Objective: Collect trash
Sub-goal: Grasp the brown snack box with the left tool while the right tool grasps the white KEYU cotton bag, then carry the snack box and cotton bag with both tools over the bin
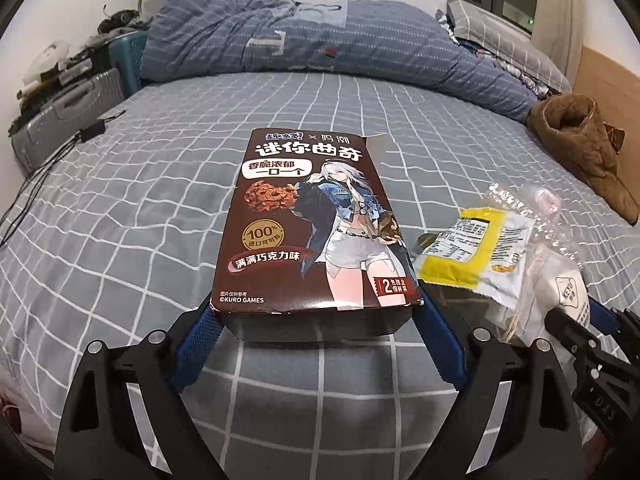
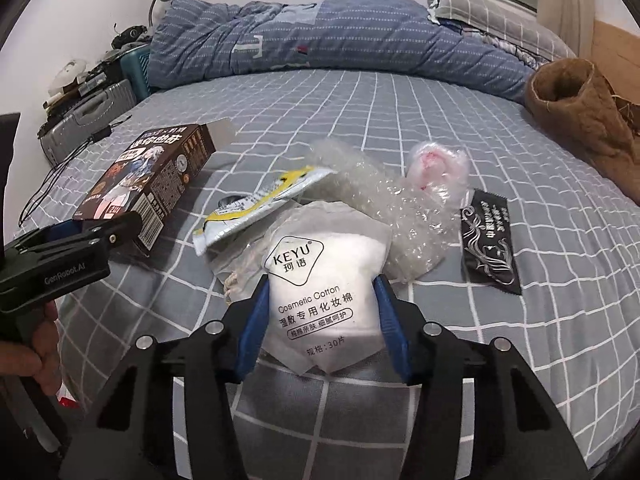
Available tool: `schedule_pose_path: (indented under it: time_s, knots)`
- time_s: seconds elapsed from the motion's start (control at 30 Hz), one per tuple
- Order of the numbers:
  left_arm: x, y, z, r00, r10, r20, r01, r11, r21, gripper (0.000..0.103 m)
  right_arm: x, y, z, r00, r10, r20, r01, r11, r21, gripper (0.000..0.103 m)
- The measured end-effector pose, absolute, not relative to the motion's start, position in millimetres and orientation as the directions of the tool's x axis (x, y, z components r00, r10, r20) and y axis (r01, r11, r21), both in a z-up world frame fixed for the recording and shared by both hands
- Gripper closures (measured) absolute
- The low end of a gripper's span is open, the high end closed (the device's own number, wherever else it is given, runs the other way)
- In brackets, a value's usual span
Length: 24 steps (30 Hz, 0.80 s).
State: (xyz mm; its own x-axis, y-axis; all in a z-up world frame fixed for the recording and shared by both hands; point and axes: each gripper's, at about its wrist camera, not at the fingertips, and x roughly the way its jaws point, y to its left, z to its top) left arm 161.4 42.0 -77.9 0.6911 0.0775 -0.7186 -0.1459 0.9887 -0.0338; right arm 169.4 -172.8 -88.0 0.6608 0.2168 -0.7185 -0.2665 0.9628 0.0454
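Grey bedsheet (image 1: pixel 120 208) with white grid; dark-brown cookie box (image 1: pixel 316 224); yellow-and-white packet (image 1: pixel 476 252); white cotton-pad bag (image 2: pixel 324 280); black sachet (image 2: pixel 490 240).

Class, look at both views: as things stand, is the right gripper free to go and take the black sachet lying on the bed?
Probably not yet: the right gripper is closed on the cotton pad bag. The black sachet lies apart to its right with nothing on it, so only that load hinders it.
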Motion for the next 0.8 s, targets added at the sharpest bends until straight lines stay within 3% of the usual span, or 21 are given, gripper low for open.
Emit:
schedule_pose_path:
  time_s: [0.8]
  knots:
    - [91.2, 33.8, -48.6, 0.722, 0.043, -0.691, -0.123, 0.99, -0.067, 0.015, 124.8, -187.6, -53.7, 0.708, 0.201, -0.677, -0.232, 0.972, 0.046, 0.054]
